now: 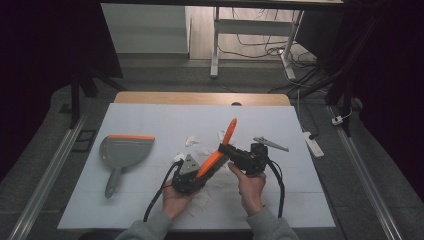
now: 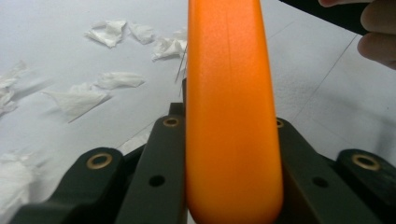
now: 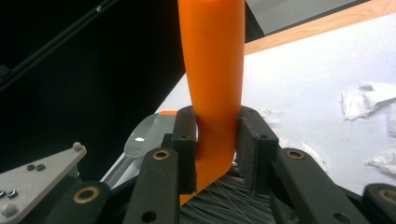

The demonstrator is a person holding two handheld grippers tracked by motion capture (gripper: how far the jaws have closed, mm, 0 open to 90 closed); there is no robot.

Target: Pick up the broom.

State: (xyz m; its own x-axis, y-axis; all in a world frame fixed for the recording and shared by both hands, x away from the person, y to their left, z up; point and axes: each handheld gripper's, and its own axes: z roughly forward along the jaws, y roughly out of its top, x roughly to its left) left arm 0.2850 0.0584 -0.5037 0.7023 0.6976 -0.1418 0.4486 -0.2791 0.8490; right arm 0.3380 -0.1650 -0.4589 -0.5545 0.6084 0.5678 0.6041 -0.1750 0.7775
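Both jaws clamp the orange brush [image 1: 220,150] handle.

The high view looks forward and down from above the person's side onto the whole white surface [image 1: 150,120], far enough back to take in the floor beyond. The left gripper view rides on the left claw [image 1: 196,176] and looks along its black jaws, very close to the orange brush handle [image 2: 231,116], with paper scraps [image 2: 77,100] on the surface behind. The right gripper view sits equally close on the right claw [image 1: 225,150], facing across the surface toward the grey dustpan [image 3: 140,137]. All three views share the handle and the scrap-strewn surface.
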